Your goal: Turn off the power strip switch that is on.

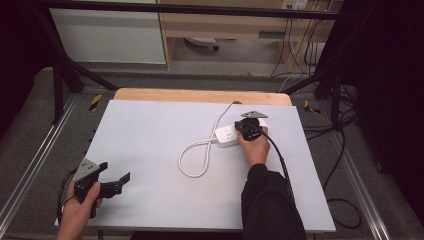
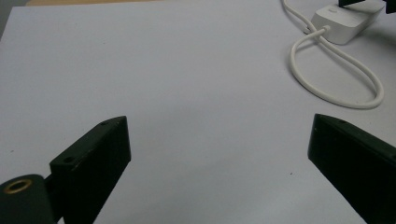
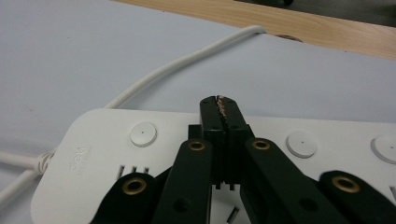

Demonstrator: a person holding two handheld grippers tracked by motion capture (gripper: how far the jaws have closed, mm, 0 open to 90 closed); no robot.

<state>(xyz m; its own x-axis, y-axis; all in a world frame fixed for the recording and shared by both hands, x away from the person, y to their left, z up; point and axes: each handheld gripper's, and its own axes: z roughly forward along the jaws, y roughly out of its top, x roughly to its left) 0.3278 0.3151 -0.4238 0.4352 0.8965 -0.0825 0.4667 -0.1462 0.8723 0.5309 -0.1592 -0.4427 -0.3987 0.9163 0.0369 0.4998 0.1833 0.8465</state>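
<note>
Black and matte, the right gripper [image 3: 219, 105] is sitting closest to the lens in the right gripper view, its fingers [image 3: 210, 121] clenched flat against each other with nothing between them and brass-coloured rivets showing along the linkage. Their tips are hovering over or touching the top face of a white power strip [image 3: 93, 149]; which one I cannot tell. That strip is a smooth plastic block with rounded corners, round raised buttons and narrow socket slots. In the high view a person's hand [image 1: 255, 147] in a dark sleeve [image 1: 270, 200] is holding this gripper over the strip's right part, hiding that end of it.

A thick white cable [image 1: 196, 155] is leaving the strip's left end, crossing over itself into a loose loop on the bench [image 1: 150, 140], while another stretch is running toward the far edge. The bench top is wearing a pale, plain sheet, with a strip of light wood [image 1: 200, 95] showing along its far side.

Down at the near left corner, well apart from the strip, the left gripper [image 1: 112, 182] is being held by the other hand [image 1: 77, 210], its fingers [image 2: 93, 158] released and spread wide over bare sheet, a grey three-cornered plate on top. Black cables [image 1: 345, 210] are lying on the grey floor to the right.
</note>
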